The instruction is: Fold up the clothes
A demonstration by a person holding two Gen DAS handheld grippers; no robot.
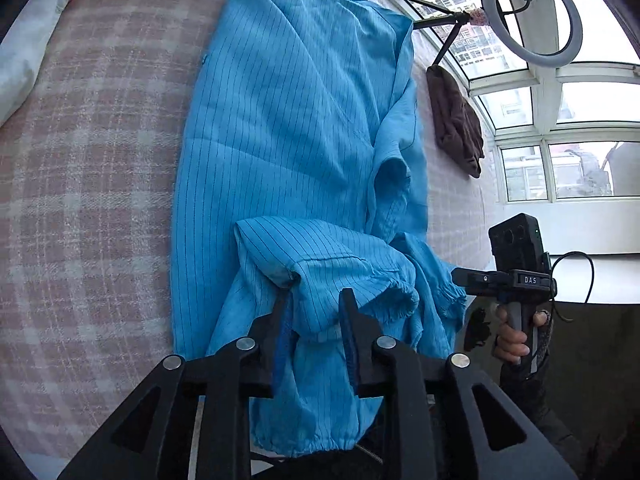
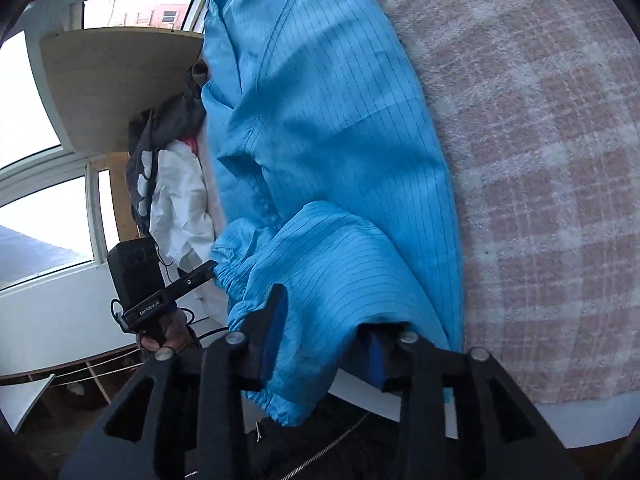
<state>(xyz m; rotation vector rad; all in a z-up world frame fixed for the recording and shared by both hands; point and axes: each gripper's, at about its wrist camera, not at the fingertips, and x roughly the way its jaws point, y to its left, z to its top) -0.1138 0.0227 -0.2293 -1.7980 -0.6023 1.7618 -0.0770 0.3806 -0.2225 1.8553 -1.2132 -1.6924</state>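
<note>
Blue striped garment (image 1: 288,128) lay lengthwise on checked blanket (image 1: 92,184), near end bunched at bed edge. Left gripper (image 1: 316,304) jaws part-open, cuffed sleeve fabric draped between, not clamped. Right gripper (image 2: 324,320) jaws also apart, cloth hanging between. Likely step: gather near hem for fold toward far end. Advice: close both on matching corners, lift evenly, keep cloth taut, lay flat without trapping sleeves (image 1: 392,284).

A blue pinstriped garment (image 1: 288,120) lies lengthwise and creased on a pink-and-white checked blanket (image 1: 92,184), its elastic-cuffed sleeves (image 1: 332,272) bunched over the near hem, which hangs off the blanket's edge.
</note>
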